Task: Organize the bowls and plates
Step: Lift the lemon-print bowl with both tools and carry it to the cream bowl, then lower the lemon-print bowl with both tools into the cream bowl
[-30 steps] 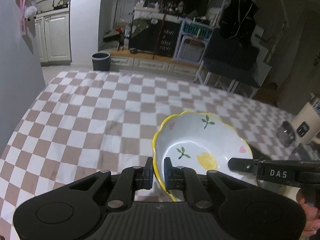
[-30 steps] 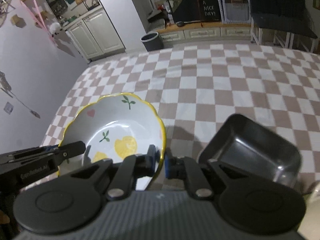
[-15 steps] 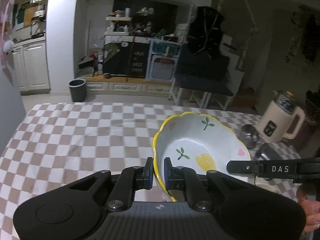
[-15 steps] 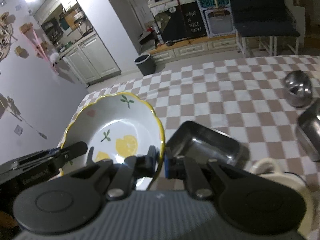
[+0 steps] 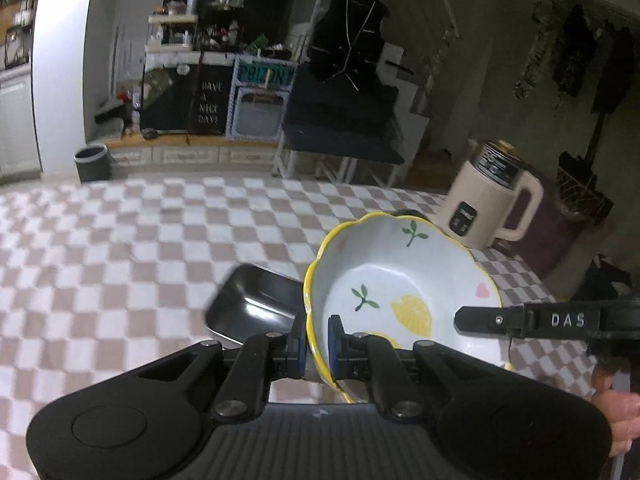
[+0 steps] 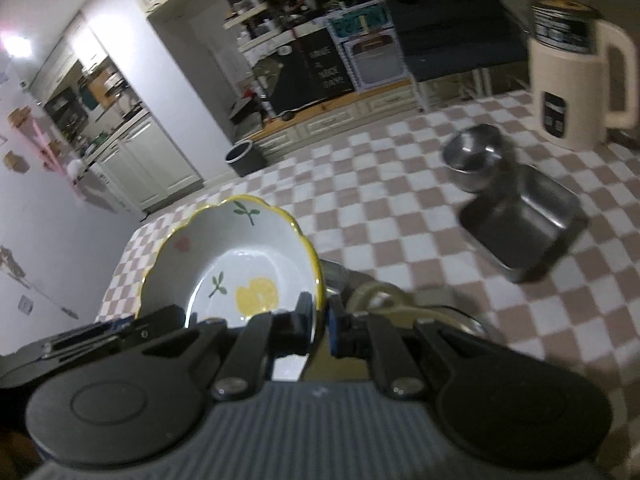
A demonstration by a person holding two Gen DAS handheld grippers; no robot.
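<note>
The bowl [image 5: 400, 280] was glazed white ceramic with a wavy, scalloped rim edged in yellow. Inside it bore a yellow lemon, small green sprigs and a pink heart. It hung above the tablecloth [image 5: 120, 260], held at two opposite sides of its rim.

The left gripper [image 5: 317, 340] pinched the rim's left side between blue pads, one inside the wall and one outside. The right gripper [image 6: 319, 322] pinched the rim's opposite side the same way. Both bodies were matte black plastic with ribbed grey bases and round metal screws. In the left view the other gripper's black bar, lettered DAS, crossed the bowl's right side, with part of a hand [image 5: 618, 412] below it, cut off by the frame edge.

The tablecloth was soft, slightly creased fabric in tan and white checks. A dark rectangular metal tray [image 5: 256, 304] with rounded corners lay just left of the bowl in the left view, partly hidden by the gripper. Beyond the bowl, to its right, stood a cream jug [image 5: 488, 204] with a black lid band, a handle and a dark panel. In the right view a shiny round steel bowl [image 6: 474, 154] and another rectangular steel tray [image 6: 524, 226] sat well right of the bowl, both blurred. Something pale and rounded lay under the bowl there, mostly hidden and hard to make out.
</note>
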